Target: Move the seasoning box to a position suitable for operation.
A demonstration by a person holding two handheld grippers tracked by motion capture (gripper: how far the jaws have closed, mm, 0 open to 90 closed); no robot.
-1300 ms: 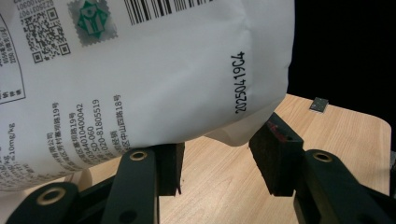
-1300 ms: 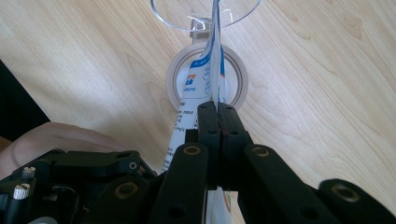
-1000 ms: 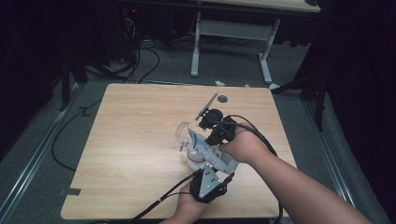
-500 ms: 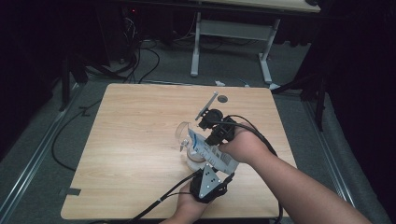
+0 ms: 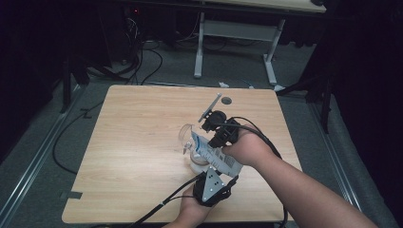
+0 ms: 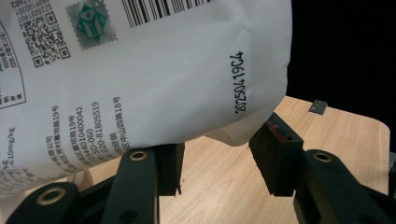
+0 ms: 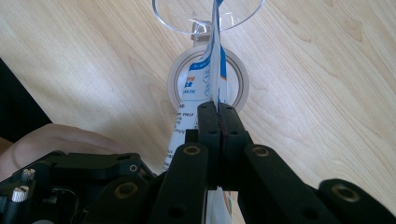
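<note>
Right gripper (image 7: 218, 109) has its jaws clamped flat on the edge of a white printed pouch (image 5: 214, 153), no gap between the pads; the pouch's thin edge runs from the pads up toward a clear glass (image 7: 208, 14). In the high view the pouch hangs tilted over the middle-right part of the table (image 5: 133, 142), closer to the near edge than the far one, its upper end at the rim of the glass (image 5: 186, 135), which stands just beside it. A roll of tape (image 7: 208, 84) lies flat on the table right under the pouch, next to the glass. Left gripper (image 6: 215, 161) comes up from the near edge below the pouch, jaws roughly half open; the pouch's lower corner (image 6: 140, 74) sits just above and between the pads, left pad right at the pouch, can't tell if it touches, right pad clear of it, not squeezing. A small dark square thing (image 6: 320, 107) lies on the table farther off in the left gripper view. Right hand (image 5: 247, 147) is over the table's right part, left hand (image 5: 190, 213) at the near edge.
</note>
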